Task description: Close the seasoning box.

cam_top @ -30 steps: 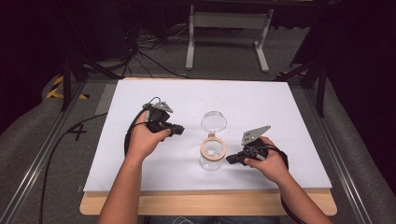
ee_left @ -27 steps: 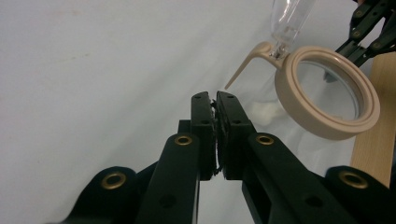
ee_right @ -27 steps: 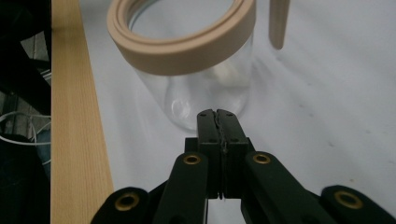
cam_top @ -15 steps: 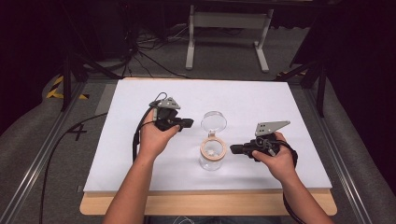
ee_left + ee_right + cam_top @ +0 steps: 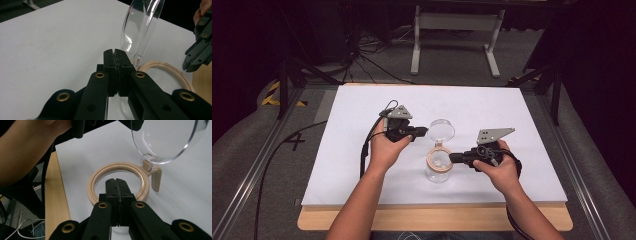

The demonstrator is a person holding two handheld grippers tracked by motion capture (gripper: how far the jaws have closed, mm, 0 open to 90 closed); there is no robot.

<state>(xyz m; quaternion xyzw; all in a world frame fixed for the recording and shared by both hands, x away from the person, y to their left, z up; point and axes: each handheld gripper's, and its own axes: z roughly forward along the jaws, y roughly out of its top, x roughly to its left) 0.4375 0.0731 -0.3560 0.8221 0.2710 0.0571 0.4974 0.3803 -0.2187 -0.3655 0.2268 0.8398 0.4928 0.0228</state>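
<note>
A clear jar (image 5: 438, 172) with a tan rim (image 5: 432, 159) stands at the middle of the white board. Its round clear lid (image 5: 442, 131) is swung up on a hinge at the rim's far side. My left gripper (image 5: 424, 131) is shut with nothing in it, its tip at the lid's left edge; in its own view the left gripper (image 5: 115, 51) lies just beside the upright lid (image 5: 140, 27). My right gripper (image 5: 451, 158) is shut and empty, its tip at the rim's right side. In the right gripper view that tip (image 5: 116, 180) hovers over the near part of the rim (image 5: 98, 178).
The white board (image 5: 362, 110) lies on a wooden tabletop (image 5: 437, 221). A black cable (image 5: 364, 150) trails from the left gripper. Beyond the table's far edge stand a grey metal frame (image 5: 454, 22) and loose floor cables (image 5: 377, 47).
The left gripper has slid right up to the lid's edge. The right hand has lifted and moved away from the front edge, its tip staying by the rim. Jar and lid have stayed put.
</note>
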